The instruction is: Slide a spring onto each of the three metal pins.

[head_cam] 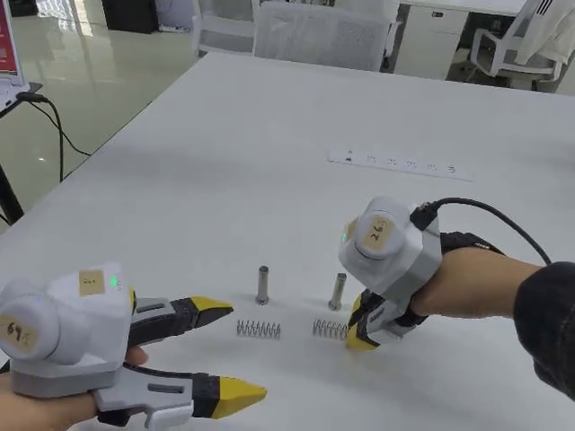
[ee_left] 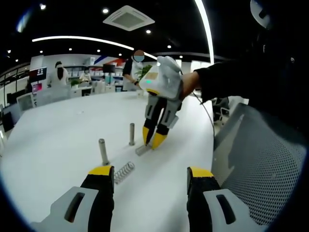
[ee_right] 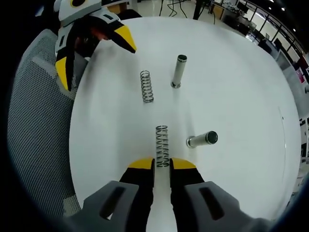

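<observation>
Two springs lie flat on the desk (head_cam: pixel 269 180) — left spring (ee_right: pixel 147 87) untouched, right spring (ee_right: pixel 162 142) clamped at its end in the right claw (ee_right: pixel 162 164), beside the right pin (ee_right: pixel 203 139). Left claw (ee_left: pixel 149 176) gapes empty. Pick-up step; next — lift, upend, align over pin.

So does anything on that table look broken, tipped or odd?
Nothing looks damaged. Both pins stand upright; the loose spring lies flat on the table, and the right gripper pinches the other spring by its end. One oddity: two pins here, though the task names three.
</observation>
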Available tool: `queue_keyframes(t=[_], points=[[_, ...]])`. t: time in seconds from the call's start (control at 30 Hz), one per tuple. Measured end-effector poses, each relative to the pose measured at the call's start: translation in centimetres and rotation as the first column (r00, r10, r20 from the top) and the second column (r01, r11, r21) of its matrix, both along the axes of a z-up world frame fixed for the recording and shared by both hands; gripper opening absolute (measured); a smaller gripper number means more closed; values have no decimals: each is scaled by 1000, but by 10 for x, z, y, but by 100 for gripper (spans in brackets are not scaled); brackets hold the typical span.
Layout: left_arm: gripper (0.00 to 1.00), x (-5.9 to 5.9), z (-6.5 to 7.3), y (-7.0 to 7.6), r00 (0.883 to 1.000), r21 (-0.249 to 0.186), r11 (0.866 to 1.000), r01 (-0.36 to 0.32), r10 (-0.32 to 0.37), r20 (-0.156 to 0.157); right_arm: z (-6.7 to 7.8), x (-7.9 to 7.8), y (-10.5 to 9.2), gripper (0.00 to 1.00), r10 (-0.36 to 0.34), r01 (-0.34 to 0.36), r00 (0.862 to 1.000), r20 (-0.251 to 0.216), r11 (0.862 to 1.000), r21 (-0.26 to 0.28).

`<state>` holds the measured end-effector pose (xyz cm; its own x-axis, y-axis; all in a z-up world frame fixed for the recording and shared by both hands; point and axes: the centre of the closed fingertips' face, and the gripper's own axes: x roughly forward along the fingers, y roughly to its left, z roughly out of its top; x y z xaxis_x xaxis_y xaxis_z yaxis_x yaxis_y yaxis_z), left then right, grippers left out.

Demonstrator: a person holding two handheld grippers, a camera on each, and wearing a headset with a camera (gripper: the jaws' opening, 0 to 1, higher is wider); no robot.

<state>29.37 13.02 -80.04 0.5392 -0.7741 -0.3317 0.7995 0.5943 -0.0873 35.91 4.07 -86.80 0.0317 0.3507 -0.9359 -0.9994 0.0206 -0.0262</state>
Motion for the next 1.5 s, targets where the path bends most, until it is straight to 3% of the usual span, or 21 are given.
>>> queue_keyframes(t=[0.27, 0.47, 0.7, 0.93, 1.23, 1.5], points=[[55, -2, 0, -4, 1000, 1, 1000, 12, -12, -2, 1, -2, -2, 8, -12, 12, 1000, -4, 1000, -4], [54, -3, -1, -8, 999, 5, 999, 32, -32, -6, 12, -6, -2, 8, -11, 11, 1000, -3, 1000, 5], [51, -4, 1, -14, 998, 6, 998, 61, -61, -4, 32, -23, 0, 8, 14, -13, 999, -29, 1000, 26], [47, -3, 8, -21, 996, 7, 996, 93, -93, 16, 52, -40, 10, 8, 59, -57, 998, -38, 997, 56], [40, -2, 15, -32, 988, 24, 989, 144, -145, 44, 62, -47, 14, 8, 95, -94, 995, -24, 994, 55], [31, -3, 18, -44, 975, 49, 976, 211, -214, 59, 66, -56, 15, 8, 133, -131, 991, -30, 990, 44]])
